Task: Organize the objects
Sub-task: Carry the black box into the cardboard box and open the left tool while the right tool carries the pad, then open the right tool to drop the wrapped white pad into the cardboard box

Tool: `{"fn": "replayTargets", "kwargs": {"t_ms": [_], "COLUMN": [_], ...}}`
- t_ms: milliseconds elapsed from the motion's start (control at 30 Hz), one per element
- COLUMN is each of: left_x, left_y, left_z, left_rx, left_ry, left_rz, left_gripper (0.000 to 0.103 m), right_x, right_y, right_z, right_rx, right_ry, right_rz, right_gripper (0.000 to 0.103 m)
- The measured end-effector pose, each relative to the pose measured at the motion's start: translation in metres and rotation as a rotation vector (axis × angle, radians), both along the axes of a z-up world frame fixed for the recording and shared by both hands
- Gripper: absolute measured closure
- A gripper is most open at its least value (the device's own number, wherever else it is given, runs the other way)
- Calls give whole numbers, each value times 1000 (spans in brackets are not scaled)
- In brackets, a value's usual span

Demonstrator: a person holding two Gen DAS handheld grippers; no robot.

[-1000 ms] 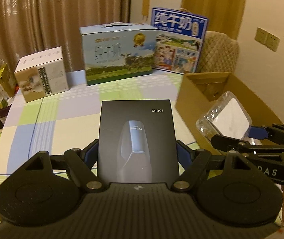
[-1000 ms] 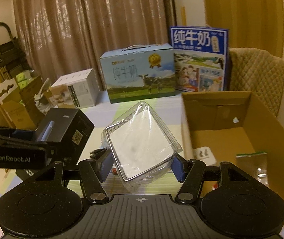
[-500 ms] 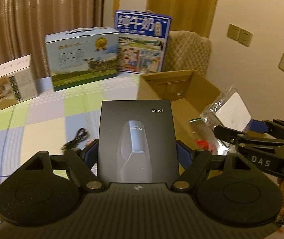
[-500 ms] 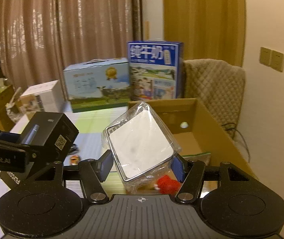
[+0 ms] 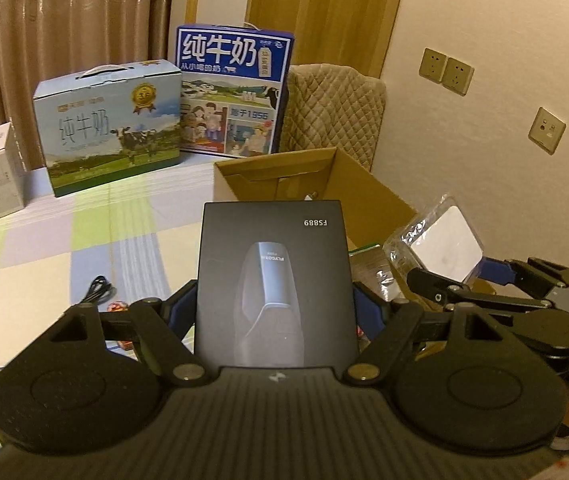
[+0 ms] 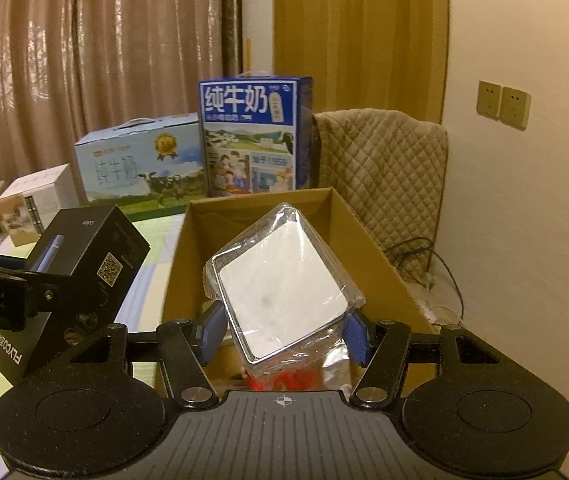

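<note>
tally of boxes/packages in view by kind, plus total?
Milk cartons: 2, pale blue and dark blue
White box: 1
Open cardboard box: 1
Black box, in left gripper: 1
Plastic-wrapped white pack, in right gripper: 1
Total: 6

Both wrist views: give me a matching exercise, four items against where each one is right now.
Items:
1. black box
2. plastic-wrapped white item
3. open cardboard box
4. black cable

Places:
A. lying loose on the checked tablecloth
B. clamped in the right gripper, over the carton
C. standing on the table at its right side, top open
D. clamped in the left gripper

Pairs: 1-D, 2-B, 3-C, 4-A
</note>
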State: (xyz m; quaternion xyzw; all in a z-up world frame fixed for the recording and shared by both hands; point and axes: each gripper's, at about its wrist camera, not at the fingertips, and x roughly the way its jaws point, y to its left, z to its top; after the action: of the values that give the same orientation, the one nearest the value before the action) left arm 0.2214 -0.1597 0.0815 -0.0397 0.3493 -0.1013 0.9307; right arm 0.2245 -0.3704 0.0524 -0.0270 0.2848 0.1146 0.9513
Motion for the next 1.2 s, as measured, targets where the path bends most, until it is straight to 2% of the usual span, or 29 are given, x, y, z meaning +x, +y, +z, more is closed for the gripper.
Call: {"fn": "replayTargets", "kwargs": {"t_ms": [500,733,1200], "left_x": [26,41,36], "left_y": [-41,-55,-31], "left_z": [-8,-15,-14], "left_rx": [-26,-94,-76], "left_ry": [-5,-26,-28], "left_rz": [-45,-59,-8], "left_gripper": [27,26,23], "right_x": [29,36,39], "right_y": [-35,-48,-42], "right_z": [-13,-18,-19], "right_rx": [5,16,45], "right_ry": [41,64,79], "right_rz": [-74,-102,-87], "right_gripper": [45,45,45]}}
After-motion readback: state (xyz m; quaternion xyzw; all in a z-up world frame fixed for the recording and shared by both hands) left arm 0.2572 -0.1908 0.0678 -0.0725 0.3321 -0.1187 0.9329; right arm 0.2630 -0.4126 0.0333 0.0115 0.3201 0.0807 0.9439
